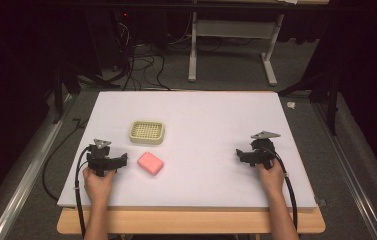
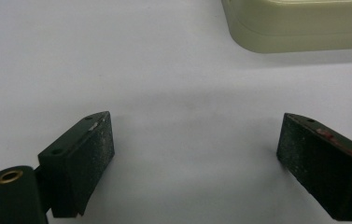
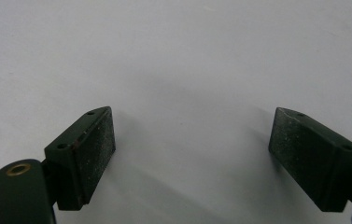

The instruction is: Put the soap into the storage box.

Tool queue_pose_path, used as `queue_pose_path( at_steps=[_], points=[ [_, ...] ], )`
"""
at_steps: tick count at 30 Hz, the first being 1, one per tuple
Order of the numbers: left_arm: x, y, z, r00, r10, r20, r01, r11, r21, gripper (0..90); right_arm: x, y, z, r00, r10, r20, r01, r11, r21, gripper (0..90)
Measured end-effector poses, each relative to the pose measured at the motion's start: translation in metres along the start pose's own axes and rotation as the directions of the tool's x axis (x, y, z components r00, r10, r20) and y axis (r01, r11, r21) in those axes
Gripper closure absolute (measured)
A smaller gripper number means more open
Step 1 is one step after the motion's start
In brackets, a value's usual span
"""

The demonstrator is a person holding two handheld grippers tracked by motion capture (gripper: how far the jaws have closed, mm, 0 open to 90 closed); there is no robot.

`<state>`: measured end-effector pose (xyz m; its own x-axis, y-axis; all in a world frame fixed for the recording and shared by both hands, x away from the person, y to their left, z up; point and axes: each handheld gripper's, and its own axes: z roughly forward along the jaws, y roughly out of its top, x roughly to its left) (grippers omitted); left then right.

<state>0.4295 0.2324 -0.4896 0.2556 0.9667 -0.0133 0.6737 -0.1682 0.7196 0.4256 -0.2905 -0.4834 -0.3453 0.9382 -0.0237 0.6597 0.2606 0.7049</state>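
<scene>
A pink soap bar lies on the white table, just right of my left gripper. Behind the bar stands a cream soap dish with a perforated top; its near corner appears at the top right of the left gripper view. The left gripper rests near the table's front left, jaws wide apart over bare white surface, nothing between them. My right gripper sits near the front right, also open, with only the table under it.
The white board lies on a wooden tabletop whose edge shows at the front. Cables and a white table frame stand on the floor beyond the far edge. Metal rails run along both sides.
</scene>
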Motion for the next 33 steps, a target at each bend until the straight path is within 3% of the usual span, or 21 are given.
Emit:
queue_pose_path(
  at_steps=[18, 26, 28, 30, 33],
  points=[
    [-0.0005, -0.0002, -0.0003, 1.0000, 0.002, -0.002, -0.002, 1.0000, -0.004, 12.0, -0.0001, 0.0000, 0.0002, 1.0000, 0.002, -0.001, -0.002, 1.000, -0.001, 15.2],
    [0.0006, 0.0009, 0.0005, 0.9999, -0.009, -0.012, 0.010, 0.9999, 0.012, 8.2, -0.0006, 0.0000, 0.0003, 1.0000, -0.002, -0.001, 0.002, 1.000, -0.001, 15.2],
    [0.0012, 0.0015, 0.0017, 0.9991, -0.027, -0.032, 0.028, 0.9994, 0.022, 0.3, -0.0004, 0.0000, 0.0002, 1.0000, 0.000, -0.002, 0.000, 1.000, 0.000, 15.2],
    [0.0044, 0.0012, 0.0002, 0.9990, -0.046, 0.002, 0.046, 0.9989, 0.011, 0.8, -0.0003, 0.0000, 0.0003, 1.0000, 0.001, -0.002, -0.001, 1.000, -0.002, 15.2],
    [0.0056, 0.0013, -0.0013, 0.9983, -0.056, 0.017, 0.056, 0.9984, 0.003, 0.8, -0.0003, 0.0000, 0.0003, 1.0000, 0.001, -0.002, -0.001, 1.000, -0.002, 15.2]
  ],
)
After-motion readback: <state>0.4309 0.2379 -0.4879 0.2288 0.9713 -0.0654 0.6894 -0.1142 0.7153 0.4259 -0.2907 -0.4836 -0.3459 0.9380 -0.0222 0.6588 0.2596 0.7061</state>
